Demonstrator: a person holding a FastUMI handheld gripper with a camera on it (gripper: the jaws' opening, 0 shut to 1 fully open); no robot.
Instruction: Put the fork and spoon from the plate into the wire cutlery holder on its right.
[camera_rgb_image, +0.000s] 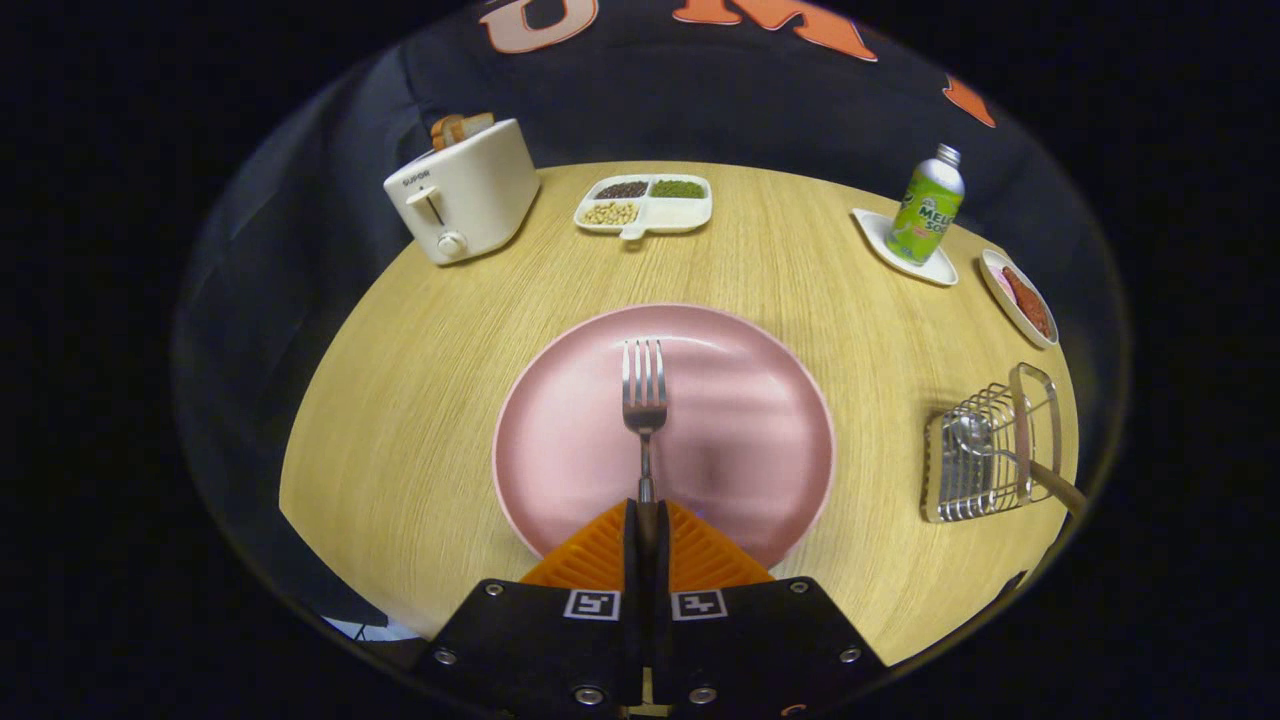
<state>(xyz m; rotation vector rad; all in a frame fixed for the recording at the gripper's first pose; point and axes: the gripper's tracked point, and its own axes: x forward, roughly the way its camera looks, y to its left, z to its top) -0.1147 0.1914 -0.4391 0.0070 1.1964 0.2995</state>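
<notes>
A: What have we got between the fingers?

B: Our gripper (646, 520) is closed down on the handle of the silver metal fork (645, 400), one finger pressing on each side. The fork runs straight ahead toward twelve o'clock, tines pointing away from us, over the round pink plate (560, 440).

A: Is the fork resting on the plate or lifted?

B: We cannot tell from here; the tines sit over the plate's middle.

A: And the holder?

B: The silver wire cutlery holder (975, 465) stands at about three o'clock from the plate, well apart from it, on the light wooden round table (420, 400). We see the metal spoon (975, 440) with its wooden handle already lying in it, the handle poking out toward four o'clock.

A: What else is around?

B: At eleven o'clock a cream toaster (465, 195) with bread slices in its slots. At twelve o'clock a white divided dish (645, 205) of beans and grains. At one to two o'clock a green soda bottle (928, 208) standing on a small white square plate (880, 235), and just beyond it a white oval dish (1018, 298) with red food.
</notes>
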